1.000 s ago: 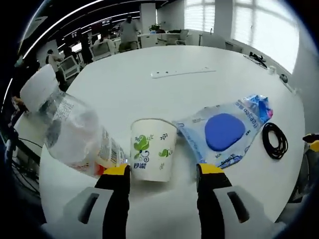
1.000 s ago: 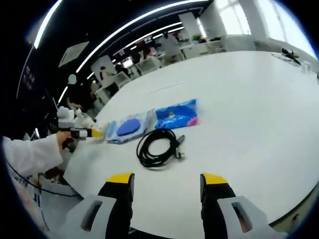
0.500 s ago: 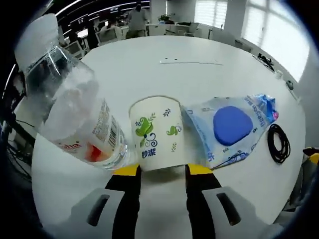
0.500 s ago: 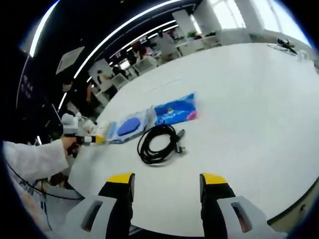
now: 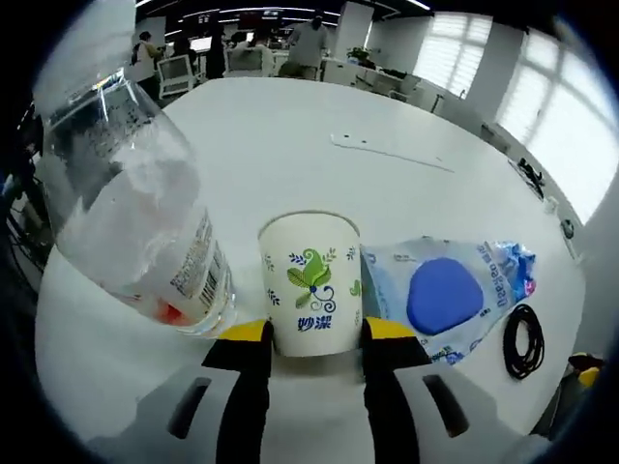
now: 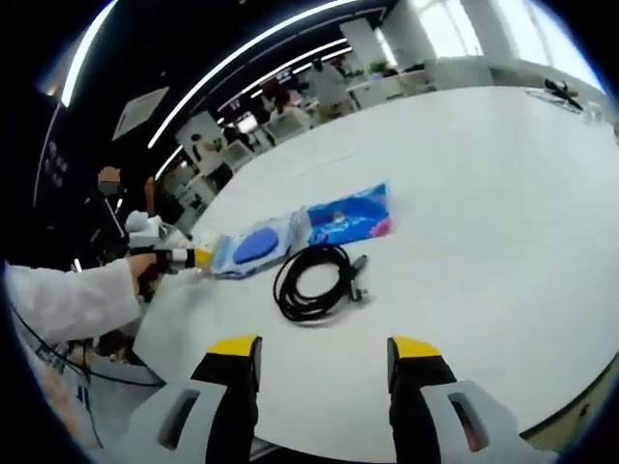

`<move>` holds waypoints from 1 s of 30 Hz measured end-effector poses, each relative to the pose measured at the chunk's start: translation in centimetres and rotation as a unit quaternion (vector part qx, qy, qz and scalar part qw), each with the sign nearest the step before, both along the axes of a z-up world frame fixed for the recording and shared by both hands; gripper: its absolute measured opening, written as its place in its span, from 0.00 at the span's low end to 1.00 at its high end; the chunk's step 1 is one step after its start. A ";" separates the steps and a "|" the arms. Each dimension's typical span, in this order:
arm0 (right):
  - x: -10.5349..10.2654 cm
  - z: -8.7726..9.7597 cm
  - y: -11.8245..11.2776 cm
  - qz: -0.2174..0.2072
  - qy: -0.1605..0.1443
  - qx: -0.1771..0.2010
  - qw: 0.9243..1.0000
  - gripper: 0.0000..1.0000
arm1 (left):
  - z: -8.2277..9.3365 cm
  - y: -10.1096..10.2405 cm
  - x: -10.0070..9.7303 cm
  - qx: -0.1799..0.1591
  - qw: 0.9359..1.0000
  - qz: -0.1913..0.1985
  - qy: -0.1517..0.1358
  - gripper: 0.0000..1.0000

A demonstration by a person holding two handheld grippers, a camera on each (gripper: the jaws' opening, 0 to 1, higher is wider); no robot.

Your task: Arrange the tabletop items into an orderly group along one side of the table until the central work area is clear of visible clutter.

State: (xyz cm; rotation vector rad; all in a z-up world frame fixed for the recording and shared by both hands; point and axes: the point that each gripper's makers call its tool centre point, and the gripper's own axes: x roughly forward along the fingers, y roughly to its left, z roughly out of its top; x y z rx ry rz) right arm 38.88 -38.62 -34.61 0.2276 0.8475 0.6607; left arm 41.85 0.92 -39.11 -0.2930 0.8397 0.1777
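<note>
Yellow-tipped left gripper [image 5: 314,333]: jaws closed in against the base of a paper cup [image 5: 309,283], one tip on each side, apparently clamped for a shift toward the table's near edge. Cup upright, white with green leaf print, open mouth up. Just beside it on one side, a clear plastic water bottle [image 5: 135,208], leaning in the view, label toward the gripper; touching or merely near, cannot tell. On the other side, a clear packet holding a blue pad [image 5: 442,295], its corner against or just behind the cup. Farther along, a coiled black cable [image 5: 522,340]. Beyond, bare white table [image 5: 290,135] with a thin pale strip [image 5: 392,153] well apart from the group.

Right gripper [image 6: 314,348]: jaws spread wide, nothing between them, held above the table edge, presumably waiting its turn. Ahead, coiled black cable [image 6: 314,280] with plug; then blue packet [image 6: 350,217] and the clear one [image 6: 256,246] in a row. Sleeved hand [image 6: 145,271] with the left gripper at the row's far end.

Items already lined near one edge; centre largely bare apart from the strip.
</note>
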 end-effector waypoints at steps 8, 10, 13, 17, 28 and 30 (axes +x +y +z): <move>0.2 0.7 1.1 0.003 -0.002 0.015 1.000 0.52 | 4.6 -1.6 -1.9 -0.022 0.997 -0.017 -0.075 0.35; 0.4 1.1 1.8 0.008 -0.008 0.023 1.000 0.52 | 6.3 -2.7 -2.1 -0.033 0.992 -0.039 -0.115 0.35; 1.0 2.7 3.5 0.006 -0.009 0.079 0.997 0.52 | 9.9 -7.9 -4.0 -0.066 0.977 -0.095 -0.181 0.35; 1.1 6.2 6.0 0.021 -0.018 0.154 0.988 0.51 | 13.5 -10.9 -4.8 -0.118 0.952 -0.133 -0.251 0.35; -3.7 21.5 14.8 0.230 -0.074 0.385 0.891 0.55 | 23.7 -21.7 -10.2 -0.323 0.818 -0.289 -0.378 0.35; -5.4 23.2 15.7 0.268 -0.088 0.415 0.865 0.58 | 25.1 -22.7 -10.9 -0.356 0.793 -0.301 -0.393 0.35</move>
